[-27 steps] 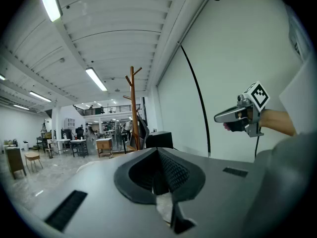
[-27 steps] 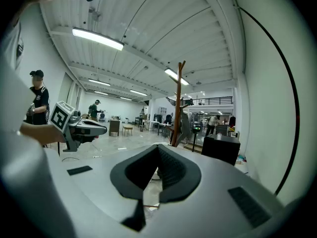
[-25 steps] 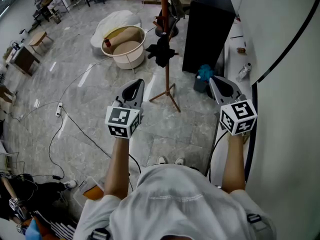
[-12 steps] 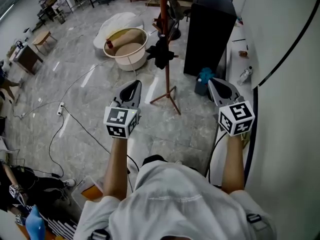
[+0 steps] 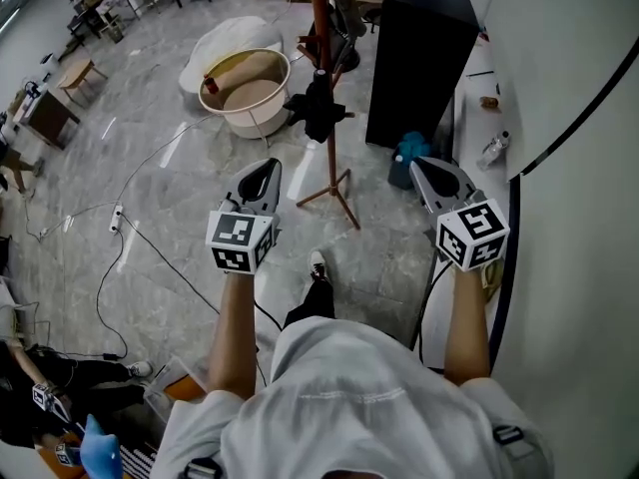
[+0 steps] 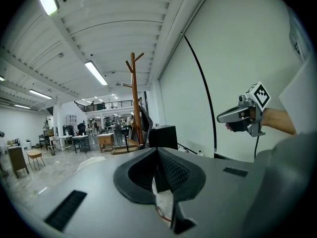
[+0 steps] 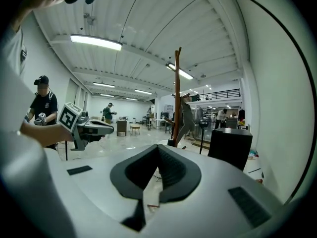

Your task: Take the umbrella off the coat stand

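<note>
A brown wooden coat stand rises from three splayed legs on the grey floor ahead of me. A folded black umbrella hangs from it partway down the pole. My left gripper is held out just left of the stand, short of it, jaws shut with nothing between them. My right gripper is held out on the stand's right, also shut and empty. The stand shows straight ahead over the shut jaws in the left gripper view, with the umbrella beside it. In the right gripper view the stand and umbrella stand ahead.
A tall black cabinet stands right of the stand against the white wall. A round white tub and a white bag lie to the left. Cables run over the floor. A person stands at far left.
The person has stepped forward, and one leg and shoe now show below. Both grippers have moved a little toward the coat stand and slightly down. Both stay shut.
</note>
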### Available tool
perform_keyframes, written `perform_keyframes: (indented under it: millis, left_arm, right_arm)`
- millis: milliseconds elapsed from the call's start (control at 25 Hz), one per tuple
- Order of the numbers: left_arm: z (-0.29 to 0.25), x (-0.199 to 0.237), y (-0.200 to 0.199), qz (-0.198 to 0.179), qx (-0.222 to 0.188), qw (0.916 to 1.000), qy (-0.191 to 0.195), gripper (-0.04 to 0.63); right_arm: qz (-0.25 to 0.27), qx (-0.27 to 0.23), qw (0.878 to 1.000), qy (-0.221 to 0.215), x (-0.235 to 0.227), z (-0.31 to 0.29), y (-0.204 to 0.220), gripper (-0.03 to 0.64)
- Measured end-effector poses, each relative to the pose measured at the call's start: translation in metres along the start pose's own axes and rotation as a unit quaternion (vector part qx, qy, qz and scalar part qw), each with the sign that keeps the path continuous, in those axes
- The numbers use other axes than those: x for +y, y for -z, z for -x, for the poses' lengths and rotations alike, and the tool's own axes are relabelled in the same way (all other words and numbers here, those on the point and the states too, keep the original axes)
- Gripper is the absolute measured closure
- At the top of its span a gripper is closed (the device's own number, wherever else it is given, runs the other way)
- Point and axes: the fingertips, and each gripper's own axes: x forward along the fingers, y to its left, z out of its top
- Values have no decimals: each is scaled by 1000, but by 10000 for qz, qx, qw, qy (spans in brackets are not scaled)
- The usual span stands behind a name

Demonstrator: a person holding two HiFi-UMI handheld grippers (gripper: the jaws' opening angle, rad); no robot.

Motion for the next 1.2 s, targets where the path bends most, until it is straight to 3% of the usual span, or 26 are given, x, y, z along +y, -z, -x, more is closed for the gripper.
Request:
perform_keyframes:
  millis: [280,480,840,1080,1200]
  left_arm:
    - [-96,58,5,54,48,9993,380,566]
    - [-173,89,15,83,257,9953,926,437]
    - [-281,77,58,-41,892,9748,2043,253]
    - [-321,58,107,-194,1593,9585,2355,198]
    - [-334,54,124,-157,1849,9576,2204,198]
  right_arm:
    - [-33,230,9997,27,-38,-81,-7,594]
    - [-269,449,9984,206,-71,-147,-4,594]
    - [-504,848,9930,647,-107,-211,18,594]
    - [-595,1068,9889,849,-136,-215,34,594]
    - [-605,1149,9880,834,-153,-217,40,594]
